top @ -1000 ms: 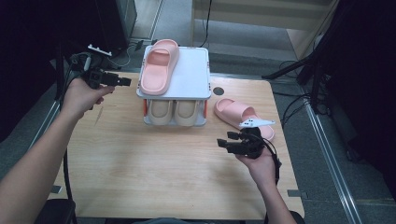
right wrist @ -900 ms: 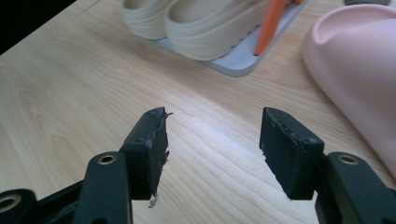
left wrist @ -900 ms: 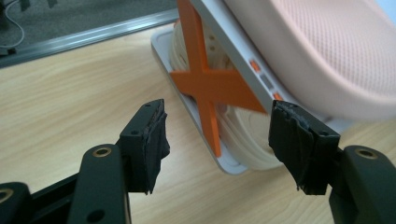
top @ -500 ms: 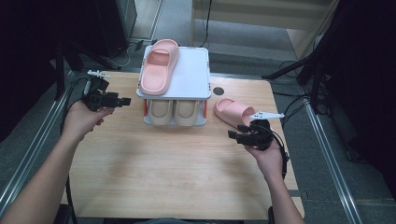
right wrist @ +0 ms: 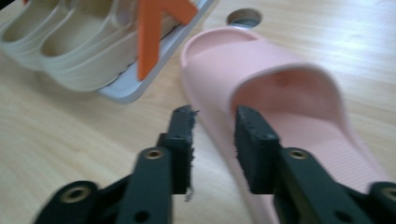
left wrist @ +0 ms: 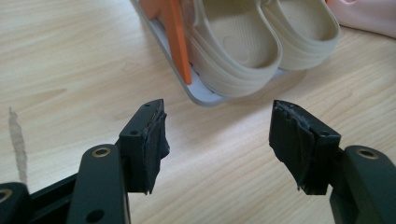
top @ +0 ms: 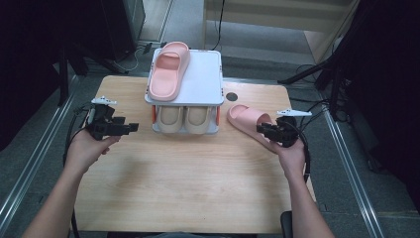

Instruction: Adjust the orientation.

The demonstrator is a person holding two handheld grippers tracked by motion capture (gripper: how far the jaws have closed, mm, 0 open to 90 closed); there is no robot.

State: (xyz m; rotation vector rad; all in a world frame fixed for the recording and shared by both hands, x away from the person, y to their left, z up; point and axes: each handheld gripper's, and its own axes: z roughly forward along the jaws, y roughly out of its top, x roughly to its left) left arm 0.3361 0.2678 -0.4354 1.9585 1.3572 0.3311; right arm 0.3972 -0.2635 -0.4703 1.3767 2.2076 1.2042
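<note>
Because the pink slipper [top: 247, 122] lies on the table [top: 198, 188] just to the right of the white rack [top: 198, 84], right by my right gripper [top: 261, 130], that is the hand I count on for the coming move. In the right gripper view the jaws stand on both sides of the slipper's [right wrist: 280, 93] side wall, one outside it and one inside by the strap, with a small gap on each side, so I judge they are not squeezing it yet. Its long way runs from near the rack's corner down toward my right hand, so the slipper sits straight ahead of the jaws. My left gripper [top: 130, 128] is well apart, on the other side of the rack, wide open with nothing in it, and it looks at the two beige slippers [left wrist: 261, 42] on the lower shelf. The other pink slipper [top: 169, 69] rests on top of the rack. Since a second ago my right gripper has slid from the table in front of the slipper up to its edge, its jaws have just been closing around that wall, and my left hand has come down and nearer to me.
</note>
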